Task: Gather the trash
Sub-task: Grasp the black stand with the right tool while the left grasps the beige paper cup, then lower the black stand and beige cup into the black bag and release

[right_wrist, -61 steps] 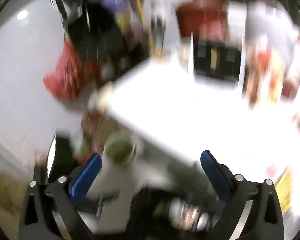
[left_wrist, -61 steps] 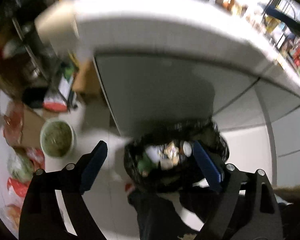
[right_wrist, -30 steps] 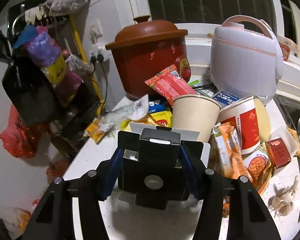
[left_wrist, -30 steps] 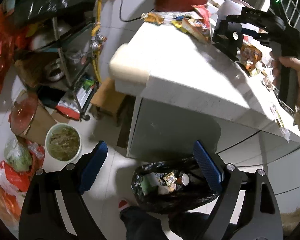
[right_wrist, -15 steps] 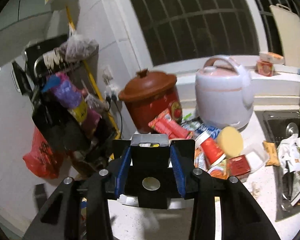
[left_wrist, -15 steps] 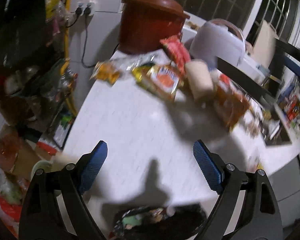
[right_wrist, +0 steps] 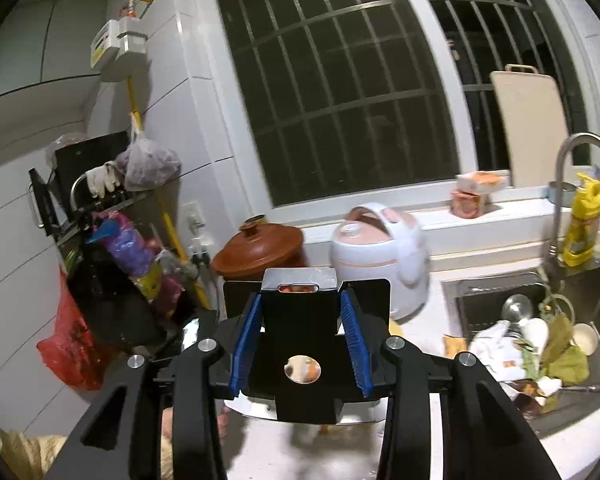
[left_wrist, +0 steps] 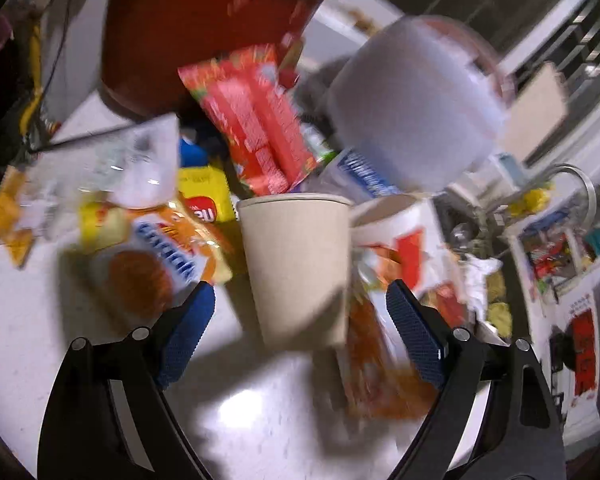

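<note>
While our right hand-held gripper point(right_wrist: 300, 344) grips a black box point(right_wrist: 300, 340), our left hand-held gripper point(left_wrist: 300, 336) stands wide with a paper cup point(left_wrist: 296, 264) between its pads, untouched. Wrappers point(left_wrist: 256, 120) crowd the desk point(left_wrist: 60, 320) beyond it, so we judge most trash uncollected.

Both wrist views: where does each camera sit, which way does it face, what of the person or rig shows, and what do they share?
Left wrist: on the left hand-held gripper, angled down at the paper cup among wrappers; only its open fingers show.
Right wrist: on the right hand-held gripper, facing the window; its fingers clamp a black device, fingertips below.
Shared: the brown pot and white rice cooker.
</note>
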Demonstrator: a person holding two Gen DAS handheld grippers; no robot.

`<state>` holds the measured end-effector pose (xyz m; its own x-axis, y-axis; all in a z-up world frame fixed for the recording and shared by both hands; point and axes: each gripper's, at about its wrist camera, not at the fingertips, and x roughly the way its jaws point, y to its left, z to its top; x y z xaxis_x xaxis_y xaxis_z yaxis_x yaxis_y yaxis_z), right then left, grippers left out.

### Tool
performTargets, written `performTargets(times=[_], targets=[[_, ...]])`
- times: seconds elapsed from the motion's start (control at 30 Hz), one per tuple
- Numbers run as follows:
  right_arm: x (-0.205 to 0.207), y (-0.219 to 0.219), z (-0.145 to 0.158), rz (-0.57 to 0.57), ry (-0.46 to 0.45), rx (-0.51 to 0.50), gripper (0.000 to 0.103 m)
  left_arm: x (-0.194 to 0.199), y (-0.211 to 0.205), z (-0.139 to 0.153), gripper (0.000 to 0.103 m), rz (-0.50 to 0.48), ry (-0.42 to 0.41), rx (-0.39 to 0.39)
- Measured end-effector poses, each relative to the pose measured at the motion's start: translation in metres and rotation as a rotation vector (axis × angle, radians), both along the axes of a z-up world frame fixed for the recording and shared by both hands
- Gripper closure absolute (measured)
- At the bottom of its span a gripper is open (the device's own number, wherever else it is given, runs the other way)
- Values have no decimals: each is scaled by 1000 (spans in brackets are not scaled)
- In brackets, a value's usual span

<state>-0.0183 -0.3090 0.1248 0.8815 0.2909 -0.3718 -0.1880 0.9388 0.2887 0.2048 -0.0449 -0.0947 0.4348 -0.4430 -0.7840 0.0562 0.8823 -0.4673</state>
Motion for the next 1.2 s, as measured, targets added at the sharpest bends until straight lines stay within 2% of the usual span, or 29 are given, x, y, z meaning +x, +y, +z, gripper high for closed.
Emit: performTargets(times=[0.07,0.17,0.2,0.23,0.33,0.53,0.67,0.73,0.8,0.87,0.93,1.03,1.1,1.17,1.2], targets=[[-3,-7,-4,-10,11,2,63,13,-4,-12,18,26,41,-18],[-3,-14,-16,-21,41,4,63,24,-13,-11,18,30,35,-11],[-2,-17,-21,-21,54,12,63,25,-19,-12,30,19,37,11],[-1,-18,-23,-22,60,17,63,26,-22,-13,37,10,36,22],[2,-19,-29,-14,72,21,63,22,-24,-10,45,4,5,12],[7,-11,-29,19,64,33,63,3,-2,22,47,-13,-94,-7],[10,1,-26,55,53,36,63,-24,22,58,47,-31,-193,-25],[10,10,-25,87,49,32,63,-43,40,77,47,-31,-243,-81],[8,20,-23,118,47,23,63,-62,56,92,46,-38,-286,-91],[4,32,-22,168,48,16,63,-98,78,107,46,-56,-340,-91],[-2,43,-22,225,58,18,63,-130,96,109,46,-67,-351,-75],[-11,65,-31,337,101,13,62,-182,119,94,45,-71,-293,-25],[-18,83,-43,408,149,-9,62,-214,131,71,45,-67,-202,7],[-27,103,-65,467,235,-44,62,-241,140,45,45,-64,-105,50],[-29,111,-77,490,278,-53,62,-257,141,25,45,-60,-30,67]])
